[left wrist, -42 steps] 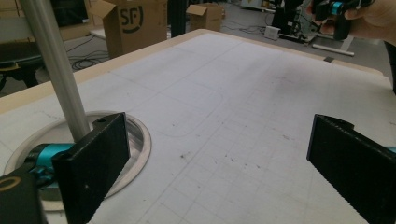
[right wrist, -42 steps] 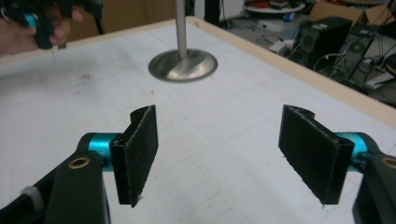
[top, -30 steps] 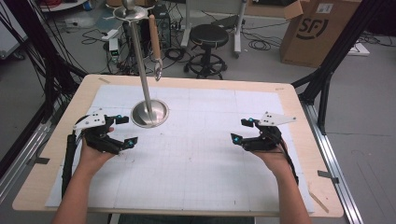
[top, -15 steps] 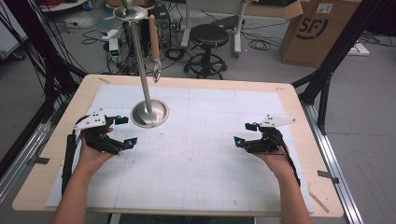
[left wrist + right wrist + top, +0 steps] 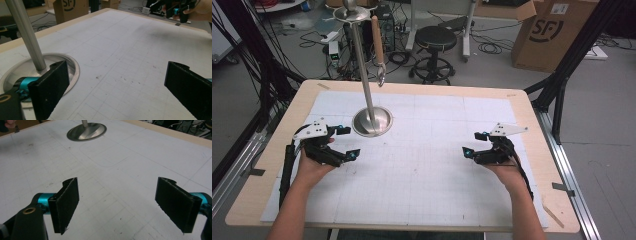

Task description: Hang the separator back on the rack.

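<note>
Stand: metal stand (image 5: 371, 121) with round base on the left far part of the tabletop (image 5: 532, 115), thin pole rising straight up, long axis upright.
Hanging piece: brown handle-like thing (image 5: 377, 47) dangling from the top disc of the stand, hook end lowest, just right of the pole; too small to name surely.
Left gripper (image 5: 343, 143): near left, resting low over the white grid mat (image 5: 427, 165), fingers spread wide with nothing between them; seen along its own fingers (image 5: 50, 90), only bare mat in the gap.
Right gripper (image 5: 473, 144): near right, fingers (image 5: 65, 202) just been opening, now wide apart, nothing between them, only mat.
Key relation: stand base just beside the left gripper, far and slightly right of its tips; in the left gripper view the base (image 5: 37, 72) sits right behind the left finger, pole just beyond it.
Distance from right: stand well apart from the right gripper, far and to the left across the mat; base (image 5: 87, 131) at the far edge of the right gripper view.
Nearer hand: the left, by a clear margin.
Likely next move: probably a short reach from the left towards the pole or base, fingers closing across the upright pole from the sides.
</note>
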A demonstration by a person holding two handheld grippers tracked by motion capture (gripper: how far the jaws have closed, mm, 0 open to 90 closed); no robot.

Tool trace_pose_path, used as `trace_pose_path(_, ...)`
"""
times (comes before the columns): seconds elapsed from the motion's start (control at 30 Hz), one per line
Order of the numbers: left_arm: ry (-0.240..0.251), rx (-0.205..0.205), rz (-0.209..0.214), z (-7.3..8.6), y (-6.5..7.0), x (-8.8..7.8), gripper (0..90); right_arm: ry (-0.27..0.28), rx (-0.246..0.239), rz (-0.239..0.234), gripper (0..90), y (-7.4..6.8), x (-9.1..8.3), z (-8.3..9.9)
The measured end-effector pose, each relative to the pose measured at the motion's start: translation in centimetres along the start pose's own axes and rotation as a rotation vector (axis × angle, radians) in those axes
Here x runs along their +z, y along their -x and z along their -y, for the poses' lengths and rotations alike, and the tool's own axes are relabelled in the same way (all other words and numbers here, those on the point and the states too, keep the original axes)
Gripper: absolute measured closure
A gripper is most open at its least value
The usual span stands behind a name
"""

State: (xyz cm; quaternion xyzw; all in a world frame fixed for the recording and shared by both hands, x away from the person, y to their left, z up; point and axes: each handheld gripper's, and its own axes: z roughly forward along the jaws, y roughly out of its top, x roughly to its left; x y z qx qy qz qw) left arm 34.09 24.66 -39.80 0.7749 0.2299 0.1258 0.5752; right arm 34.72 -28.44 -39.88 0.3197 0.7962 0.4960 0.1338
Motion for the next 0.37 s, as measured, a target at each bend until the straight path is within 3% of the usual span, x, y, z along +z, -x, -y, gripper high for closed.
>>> trace_pose_path(0.37,-0.023,-0.008,-0.004,0.36,-0.25,0.34,6.4,0.001,0.015,0.001,18.3,0.33,-0.09,0.11)
